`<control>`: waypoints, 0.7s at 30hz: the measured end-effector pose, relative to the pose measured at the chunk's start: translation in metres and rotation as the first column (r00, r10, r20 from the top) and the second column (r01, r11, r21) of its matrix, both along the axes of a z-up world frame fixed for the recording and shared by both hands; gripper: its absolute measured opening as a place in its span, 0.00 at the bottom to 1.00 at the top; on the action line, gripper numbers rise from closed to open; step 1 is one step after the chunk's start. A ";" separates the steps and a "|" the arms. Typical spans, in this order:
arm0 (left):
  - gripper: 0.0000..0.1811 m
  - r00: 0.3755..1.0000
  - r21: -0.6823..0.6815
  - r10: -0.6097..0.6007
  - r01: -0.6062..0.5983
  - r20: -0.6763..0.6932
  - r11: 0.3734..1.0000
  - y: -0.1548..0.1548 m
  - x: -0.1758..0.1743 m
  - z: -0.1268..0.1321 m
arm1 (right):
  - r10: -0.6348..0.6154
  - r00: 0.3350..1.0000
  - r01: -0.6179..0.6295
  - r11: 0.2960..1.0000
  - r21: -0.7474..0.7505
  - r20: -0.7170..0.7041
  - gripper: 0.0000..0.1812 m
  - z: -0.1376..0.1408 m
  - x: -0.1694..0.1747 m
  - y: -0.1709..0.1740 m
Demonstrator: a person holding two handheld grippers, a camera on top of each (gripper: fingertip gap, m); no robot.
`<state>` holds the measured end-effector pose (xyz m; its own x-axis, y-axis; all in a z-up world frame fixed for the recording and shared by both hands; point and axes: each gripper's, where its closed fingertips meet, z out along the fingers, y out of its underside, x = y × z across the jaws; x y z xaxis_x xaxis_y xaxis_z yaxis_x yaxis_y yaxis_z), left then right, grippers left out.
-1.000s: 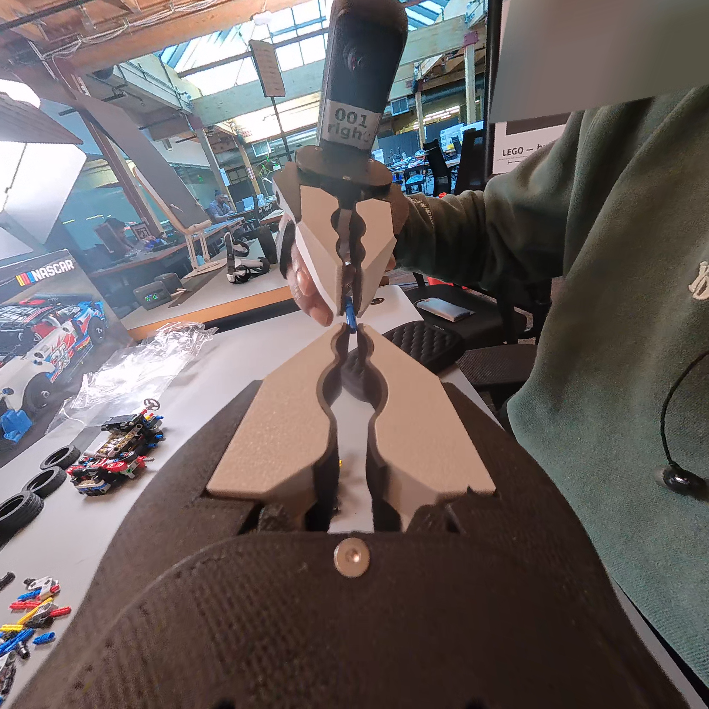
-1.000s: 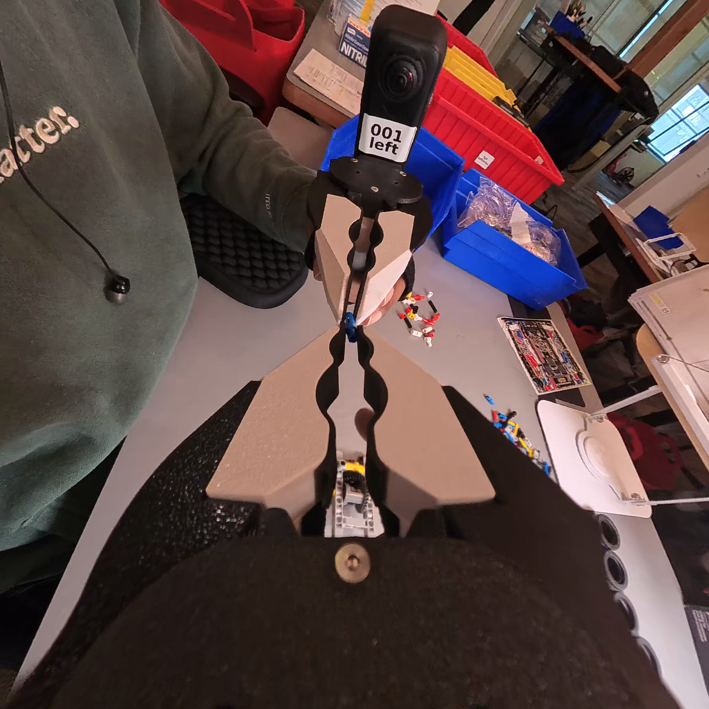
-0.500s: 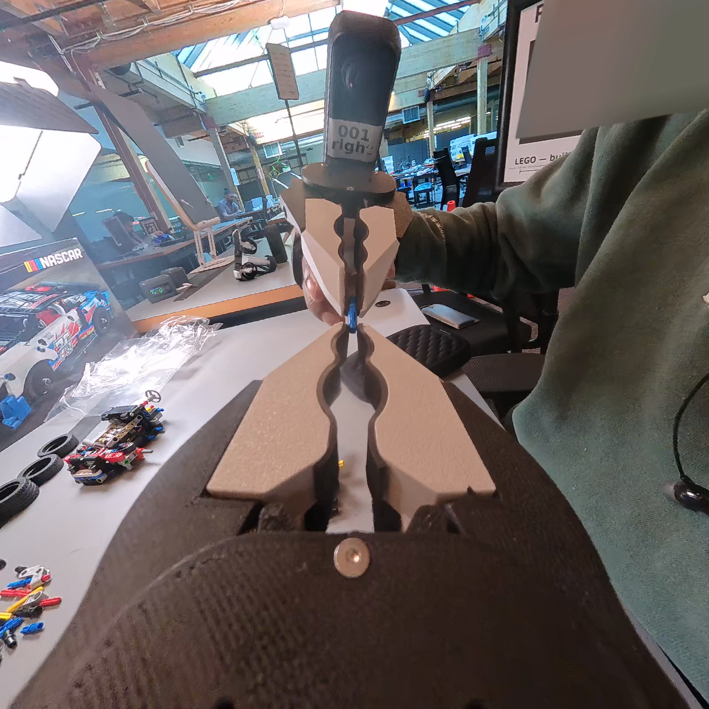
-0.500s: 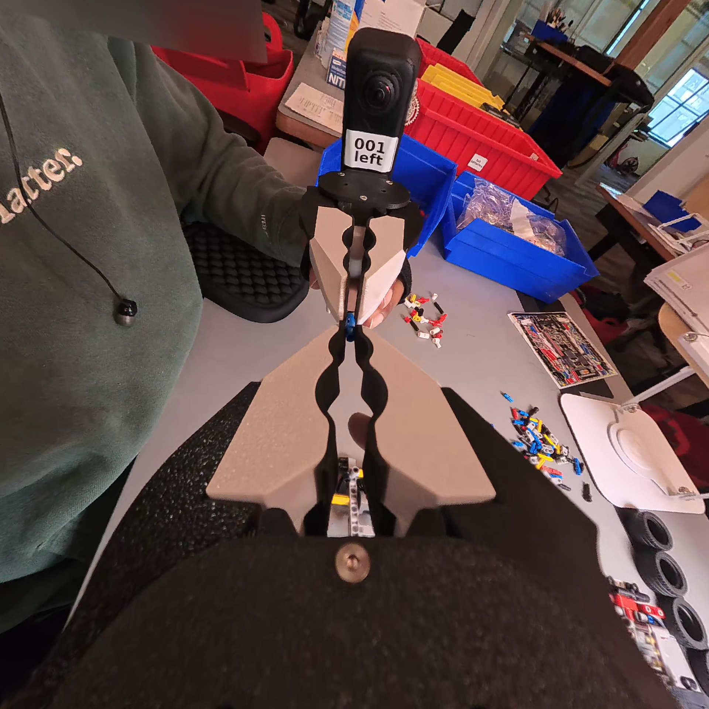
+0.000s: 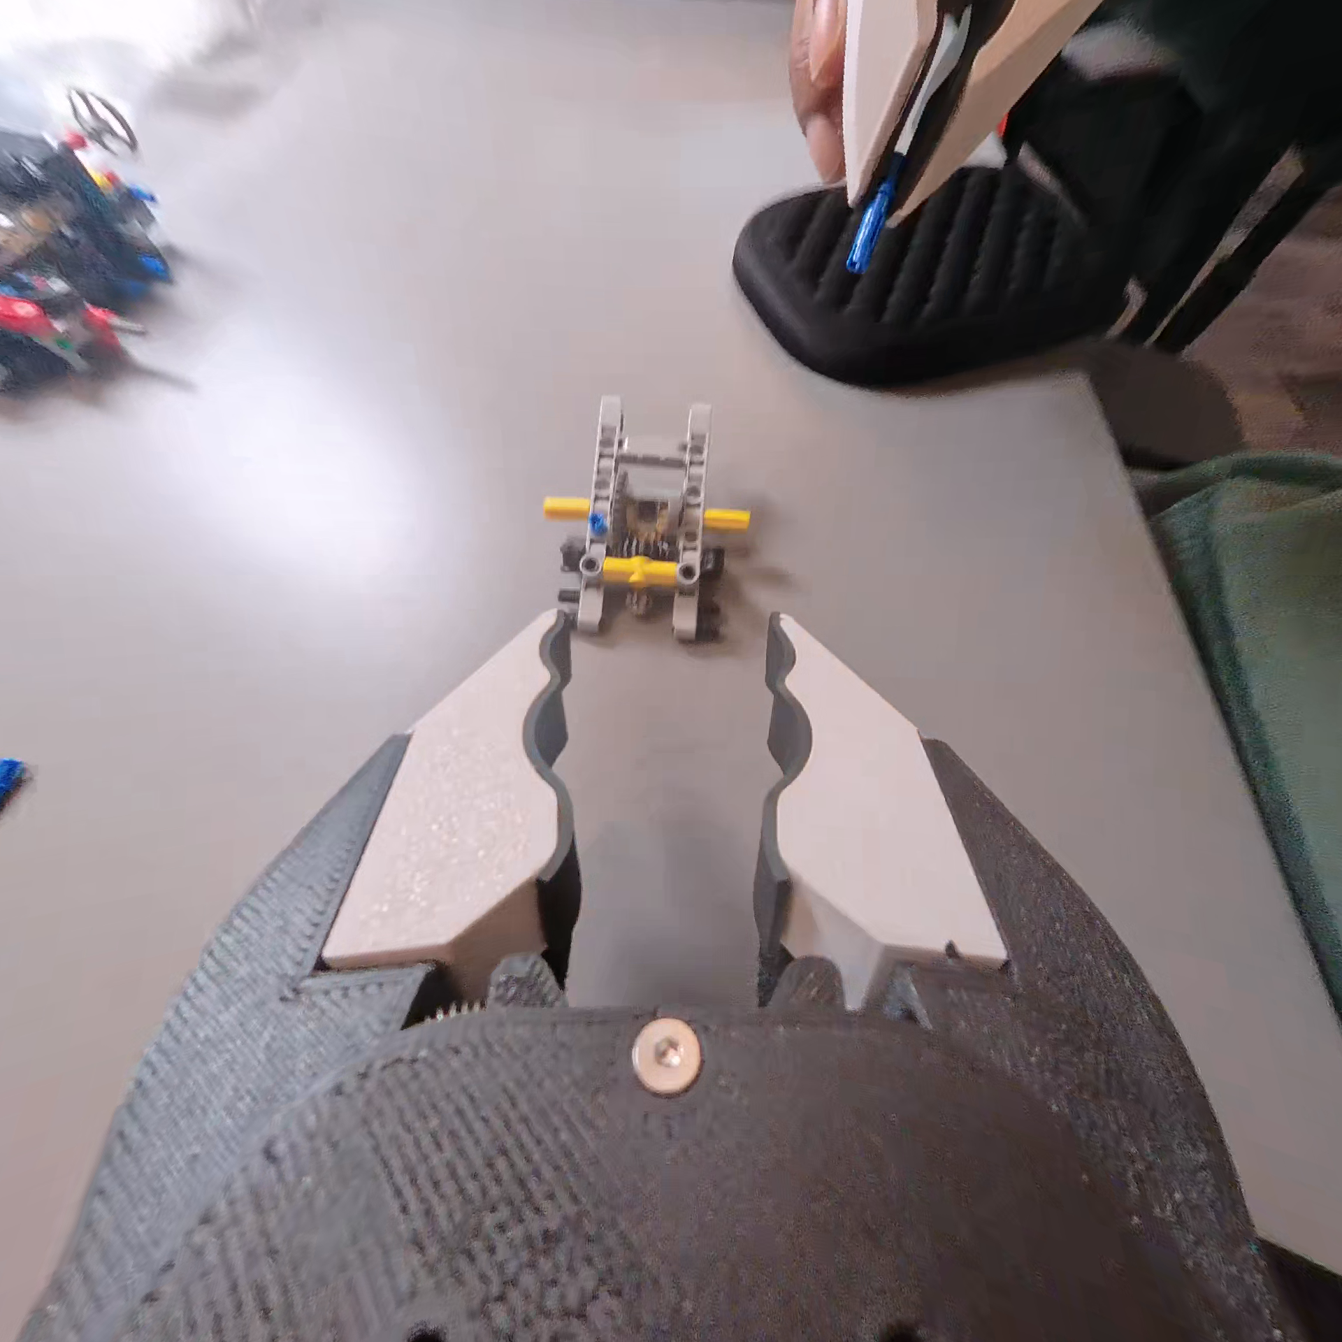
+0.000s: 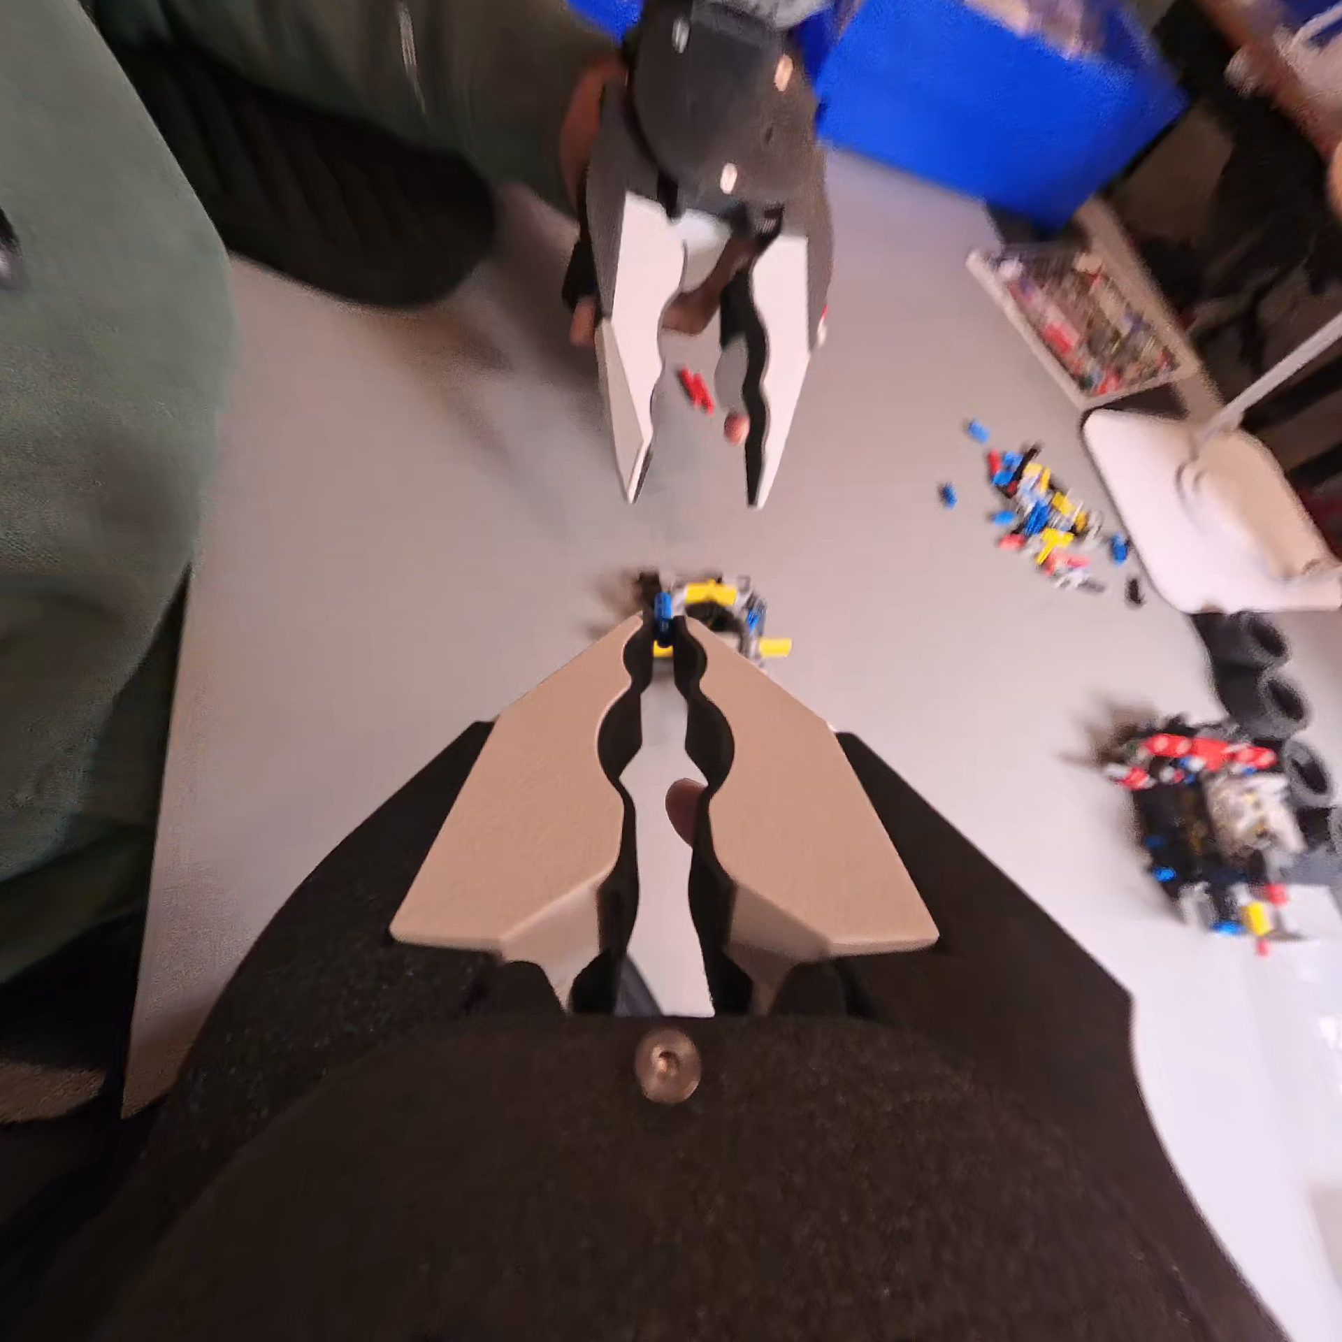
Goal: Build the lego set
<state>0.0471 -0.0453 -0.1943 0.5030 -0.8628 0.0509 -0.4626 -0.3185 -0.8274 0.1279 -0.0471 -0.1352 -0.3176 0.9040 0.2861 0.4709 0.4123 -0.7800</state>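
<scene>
two hand-held grippers work over a pale grey table [image 5: 363,472], seen from a camera on each one.

the left gripper [image 5: 664,617] has its tan fingers spread wide with nothing between them. just beyond its fingertips a small grey lego frame [image 5: 646,523] sits on the table — two upright grey beams joined by a crosspiece, with yellow axles poking out at either side, a yellow bar across the front and a tiny blue pin on its left beam.

the right gripper [image 5: 875,200] appears at the top right of the left wrist view, held by a hand [image 5: 817,94], its fingers pinched together on a slim blue pin [image 5: 868,232] that sticks out past the tips. behind it lies a black ribbed pad [image 5: 944,290] at the table's edge.

in the right wrist view, which is blurred, the same blue pin sits clamped at the tips of the closed fingers, right over the near edge of the lego frame; whether it touches the frame cannot be told. the left gripper hangs opposite, above the table, fingers parted.

to the right of that view lie a scatter of small loose pieces [image 6: 1038,508], a partly built red, black and blue car model [image 6: 1220,813], black tyres [image 6: 1263,675], a white stand base [image 6: 1198,508] and a blue bin [image 6: 980,94]. a green sleeve [image 6: 94,436] fills the left edge.
</scene>
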 end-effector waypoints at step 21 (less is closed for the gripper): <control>0.14 0.982 -0.066 -0.154 0.148 -0.109 0.987 -0.003 0.003 -0.029 | -0.042 0.992 0.047 0.998 -0.034 0.116 0.02 -0.073 -0.041 0.061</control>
<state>0.0501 -0.0483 -0.2235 0.3723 -0.9266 0.0524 -0.5991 -0.2831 -0.7490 0.0867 0.0135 -0.2080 -0.3059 0.9273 0.2158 0.5760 0.3608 -0.7336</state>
